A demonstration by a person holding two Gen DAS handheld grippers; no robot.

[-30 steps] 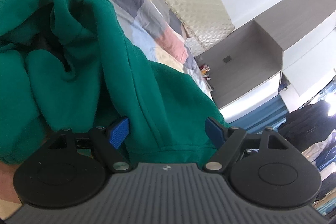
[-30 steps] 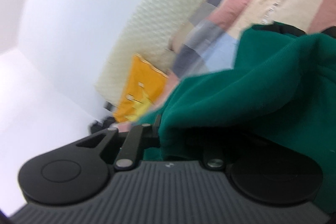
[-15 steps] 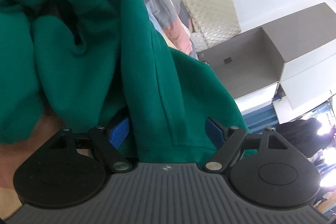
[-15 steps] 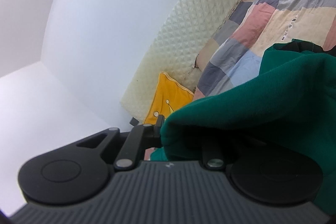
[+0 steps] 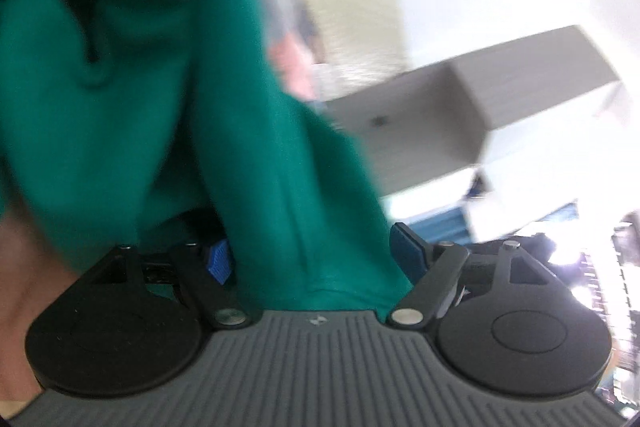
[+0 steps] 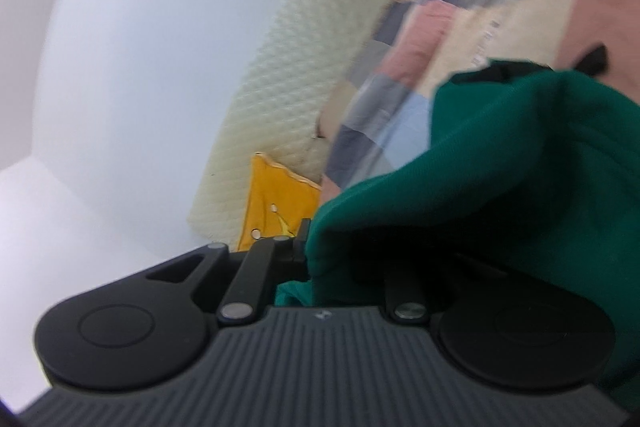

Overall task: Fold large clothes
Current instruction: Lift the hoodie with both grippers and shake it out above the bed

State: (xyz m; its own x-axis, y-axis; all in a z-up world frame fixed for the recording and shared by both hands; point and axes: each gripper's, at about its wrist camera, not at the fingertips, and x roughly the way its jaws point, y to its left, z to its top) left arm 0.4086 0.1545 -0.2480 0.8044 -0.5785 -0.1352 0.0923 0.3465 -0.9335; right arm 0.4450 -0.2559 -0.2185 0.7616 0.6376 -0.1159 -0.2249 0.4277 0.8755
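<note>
Above the bed: right gripper jaws clamped on the green sweatshirt; left gripper jaws wide, cloth between. Close before spreading it flat.

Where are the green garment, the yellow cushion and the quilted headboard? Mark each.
green garment (image 5: 120,131), left wrist view, bunched middle fabric.
yellow cushion (image 6: 276,199), right wrist view, its face.
quilted headboard (image 6: 304,75), right wrist view, padded front.
</note>
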